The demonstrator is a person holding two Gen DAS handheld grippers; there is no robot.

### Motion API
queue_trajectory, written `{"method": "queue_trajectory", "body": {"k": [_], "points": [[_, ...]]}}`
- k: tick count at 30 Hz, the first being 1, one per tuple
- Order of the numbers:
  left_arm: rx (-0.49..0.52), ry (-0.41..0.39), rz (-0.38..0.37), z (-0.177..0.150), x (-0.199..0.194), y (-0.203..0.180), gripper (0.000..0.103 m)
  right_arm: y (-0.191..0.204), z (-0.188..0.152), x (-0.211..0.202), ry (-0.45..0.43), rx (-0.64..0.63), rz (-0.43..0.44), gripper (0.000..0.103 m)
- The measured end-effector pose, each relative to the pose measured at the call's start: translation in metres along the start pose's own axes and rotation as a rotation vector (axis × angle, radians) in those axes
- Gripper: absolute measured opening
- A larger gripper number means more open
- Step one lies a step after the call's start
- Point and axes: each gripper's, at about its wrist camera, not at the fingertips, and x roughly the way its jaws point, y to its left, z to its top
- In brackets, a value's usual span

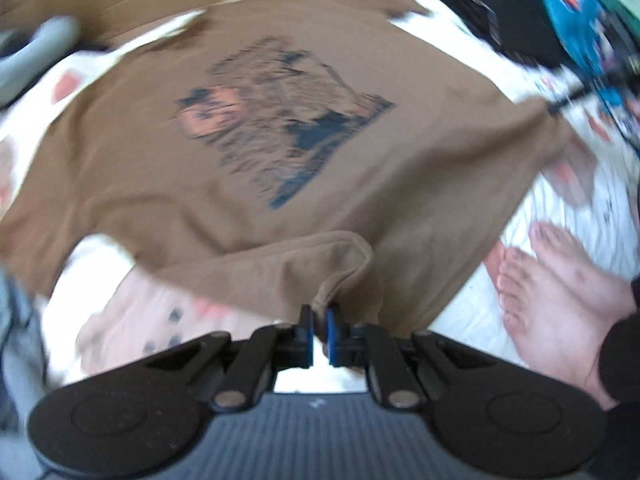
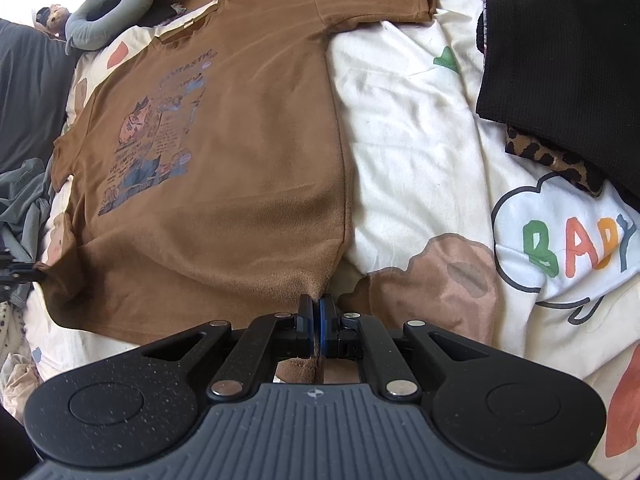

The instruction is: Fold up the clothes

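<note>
Ribbed black left gripper (image 1: 319, 320) pinching a bunched hem fold of soft brown T-shirt (image 1: 248, 128). Right gripper (image 2: 317, 312) clamped on the fuzzy hem corner; shirt spread flat, print up, over rumpled cartoon-print quilt (image 2: 420, 140).

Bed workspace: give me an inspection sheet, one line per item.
Surface: white printed bedspread, wrinkled.
Job's things: brown T-shirt spread print side up; its bottom hem bunches at both grippers.
Clutter: black garment over a leopard-print piece; grey clothing; grey neck pillow; blue item, too blurred to identify.
Grippers: left gripper shut on the hem; right gripper shut on a hem corner.
Cables: nothing seen for certain.
Surroundings: bare feet on the bedspread beside the T-shirt; left wrist view motion-blurred.
</note>
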Motion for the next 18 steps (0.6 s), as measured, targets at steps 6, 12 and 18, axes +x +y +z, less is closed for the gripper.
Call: {"method": "queue_trajectory", "body": {"k": [6,12,18], "points": [[-0.26,-0.01,0.055,-0.041,-0.04,0.028,0.006,-0.006,-0.005,0.006,0.001,0.025,0.02,0.0],[-0.456,-0.013,0.087,-0.075,-0.051,0.043,0.006,-0.014,-0.009,0.023,0.011,0.05,0.037,0.001],[-0.545,-0.02,0.097,-0.085,-0.041,0.046,0.006,-0.023,-0.013,0.048,0.034,0.08,0.047,0.003]]}}
